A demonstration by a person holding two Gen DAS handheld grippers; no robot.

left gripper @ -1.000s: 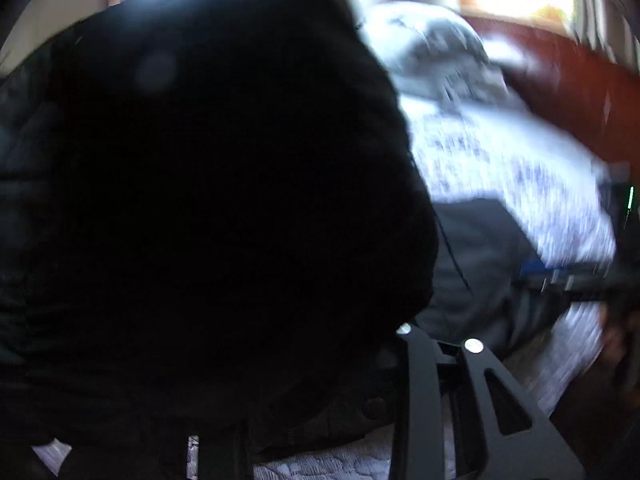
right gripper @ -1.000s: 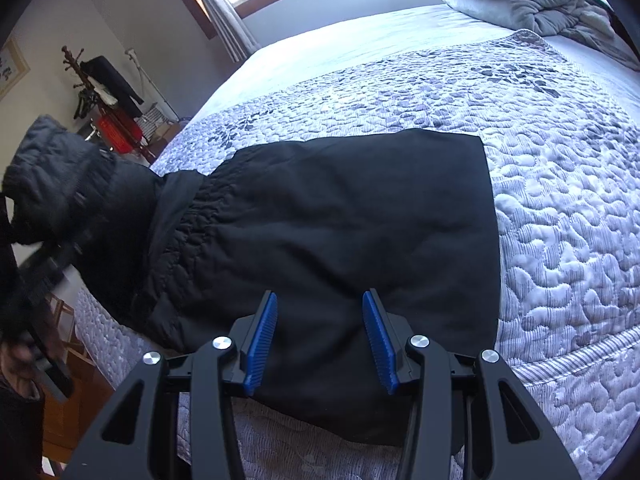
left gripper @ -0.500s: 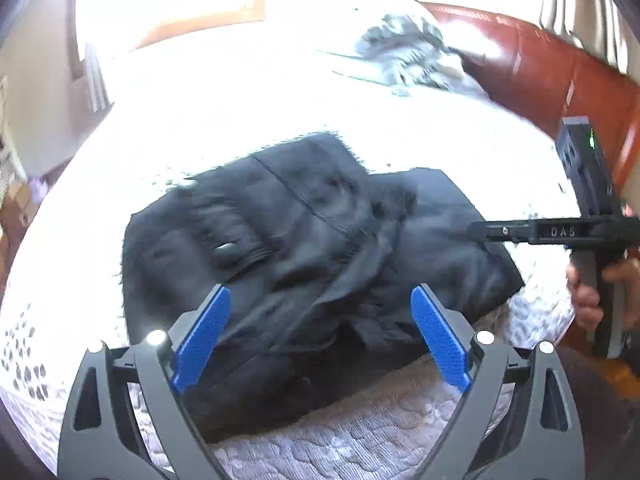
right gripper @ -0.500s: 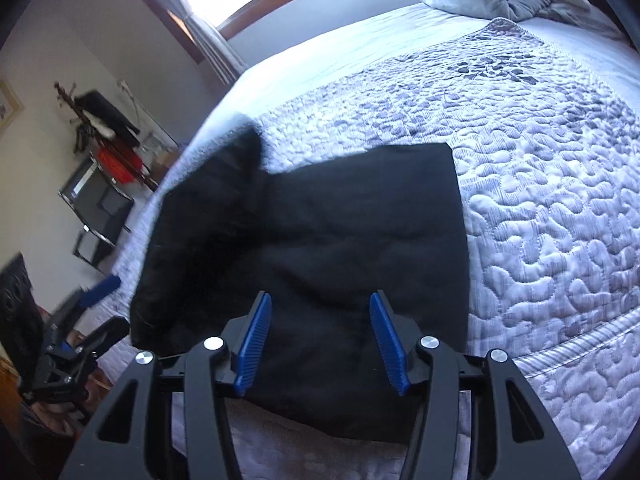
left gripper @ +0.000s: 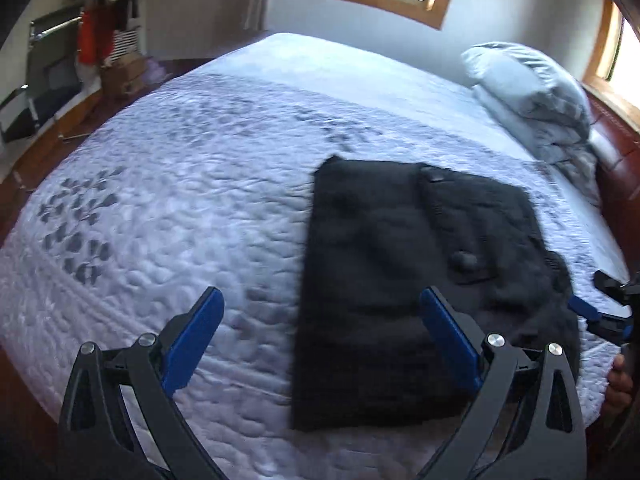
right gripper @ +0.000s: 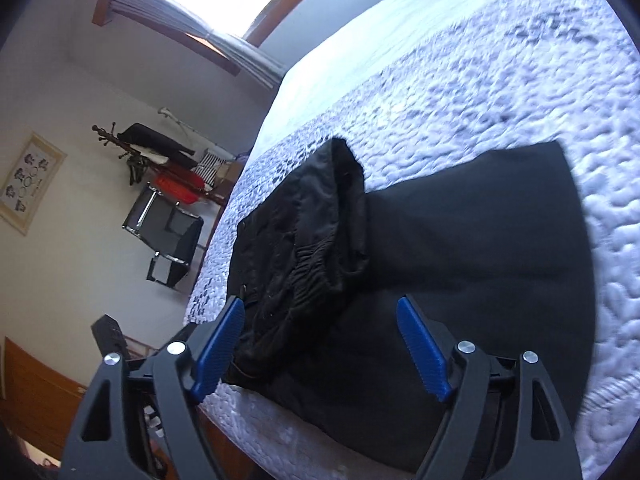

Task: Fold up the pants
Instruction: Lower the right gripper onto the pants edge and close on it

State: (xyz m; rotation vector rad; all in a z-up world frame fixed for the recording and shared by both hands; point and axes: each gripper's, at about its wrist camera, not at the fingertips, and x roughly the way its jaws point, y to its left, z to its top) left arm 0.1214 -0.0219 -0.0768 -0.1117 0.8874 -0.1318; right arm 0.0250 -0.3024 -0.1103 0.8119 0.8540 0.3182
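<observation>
Black pants (left gripper: 380,280) lie folded on the quilted bed (left gripper: 180,200), near its front edge. In the right wrist view the waist end (right gripper: 312,240), with its gathered band, is flopped over the flat leg part (right gripper: 480,248). My left gripper (left gripper: 320,336) hovers above the pants' left edge, its jaws opening wide and gripping nothing. My right gripper (right gripper: 320,348) hangs over the near edge of the pants, its jaws also opening, with cloth below them but not pinched. It also shows at the right edge of the left wrist view as the right gripper (left gripper: 600,314).
Pale bedding (left gripper: 532,92) is piled at the head of the bed against a red-brown headboard (left gripper: 616,168). A person's hand (left gripper: 620,384) shows at the right edge. A black chair (right gripper: 168,232) and a coat rack (right gripper: 132,148) stand beyond the bed's left side.
The left gripper carried the waist end over, let it go onto the legs, and drew back to the left. Both grippers' jaws have spread wider, and the right wrist has rolled.
</observation>
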